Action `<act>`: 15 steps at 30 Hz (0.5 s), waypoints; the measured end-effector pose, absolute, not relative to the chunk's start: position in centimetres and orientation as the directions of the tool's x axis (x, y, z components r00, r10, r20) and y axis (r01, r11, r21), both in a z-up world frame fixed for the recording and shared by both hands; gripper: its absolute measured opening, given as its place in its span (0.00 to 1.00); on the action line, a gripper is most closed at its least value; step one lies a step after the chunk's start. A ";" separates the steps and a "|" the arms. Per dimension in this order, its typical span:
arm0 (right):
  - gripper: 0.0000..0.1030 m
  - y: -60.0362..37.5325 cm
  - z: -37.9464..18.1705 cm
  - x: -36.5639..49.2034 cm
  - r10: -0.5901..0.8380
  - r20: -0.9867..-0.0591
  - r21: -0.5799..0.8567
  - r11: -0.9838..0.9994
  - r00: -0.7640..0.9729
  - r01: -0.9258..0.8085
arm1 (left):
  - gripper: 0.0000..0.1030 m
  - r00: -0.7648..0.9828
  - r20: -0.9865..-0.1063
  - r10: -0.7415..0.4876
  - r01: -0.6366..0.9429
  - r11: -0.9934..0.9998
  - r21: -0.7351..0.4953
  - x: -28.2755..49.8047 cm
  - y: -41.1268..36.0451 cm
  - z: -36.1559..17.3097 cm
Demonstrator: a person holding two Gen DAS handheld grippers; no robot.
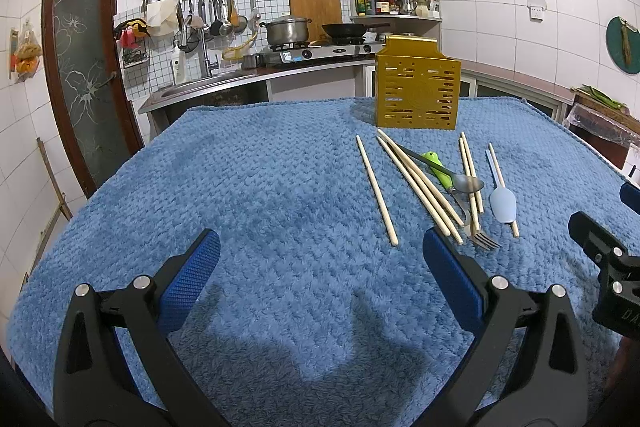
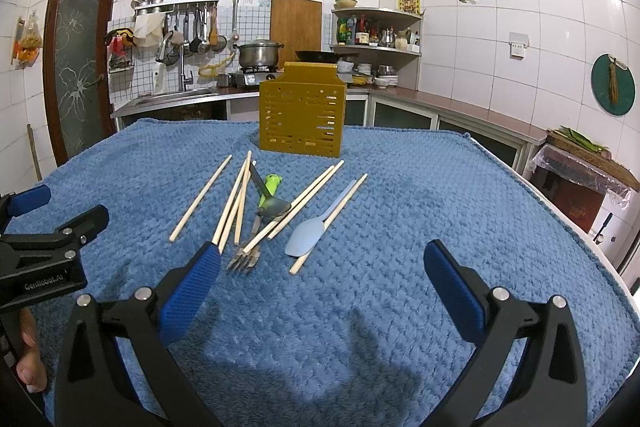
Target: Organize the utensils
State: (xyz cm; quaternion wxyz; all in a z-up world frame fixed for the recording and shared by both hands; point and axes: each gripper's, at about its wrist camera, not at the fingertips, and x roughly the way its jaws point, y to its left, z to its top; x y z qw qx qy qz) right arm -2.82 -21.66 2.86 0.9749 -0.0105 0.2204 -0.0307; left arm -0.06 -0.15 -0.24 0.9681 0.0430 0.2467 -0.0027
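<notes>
Both fingers of the left gripper (image 1: 320, 259) stand wide apart and hold nothing; both fingers of the right gripper (image 2: 322, 271) likewise stand wide apart and empty. Each gripper hovers over the near part of the blue towel (image 2: 440, 187).

Location of work items: the utensils lie in a loose pile on the towel, in front of the gold slotted holder (image 2: 302, 115), which stands upright at the far side. One chopstick (image 1: 377, 190) lies alone at the left of the pile.

Handling estimates:
- Chopsticks: light, stiff, thin. Expect rolling on the pile of the towel. Grip near mid-length, across the shaft.
- Metal spoon (image 2: 274, 206) and fork (image 2: 244, 259): heavier, smooth, likely slippery. They lie crossed with a green-handled utensil (image 2: 269, 187) and several chopsticks, so lifting one may disturb the rest. Grip on the handle.
- Pale blue spoon (image 2: 306, 233): probably plastic, light. It rests touching one chopstick. Grip on the narrow handle, not the bowl.

Recommended first pick: the lone chopstick, being clear of all others.
</notes>
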 end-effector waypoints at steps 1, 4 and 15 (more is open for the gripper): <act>0.96 -21.7 2.9 -2.8 -0.064 -0.430 -0.033 0.998 0.900 0.055 | 0.95 0.878 -0.478 0.015 0.027 0.996 0.082 0.0 -0.1 -0.2; 0.96 -21.6 2.8 -2.8 -0.066 -0.431 -0.037 0.998 0.900 0.055 | 0.95 0.878 -0.479 0.015 0.028 0.996 0.081 -0.1 -0.1 -0.2; 0.96 -21.6 2.8 -2.8 -0.066 -0.432 -0.037 0.998 0.900 0.055 | 0.95 0.878 -0.479 0.016 0.026 0.996 0.082 0.0 -0.2 -0.3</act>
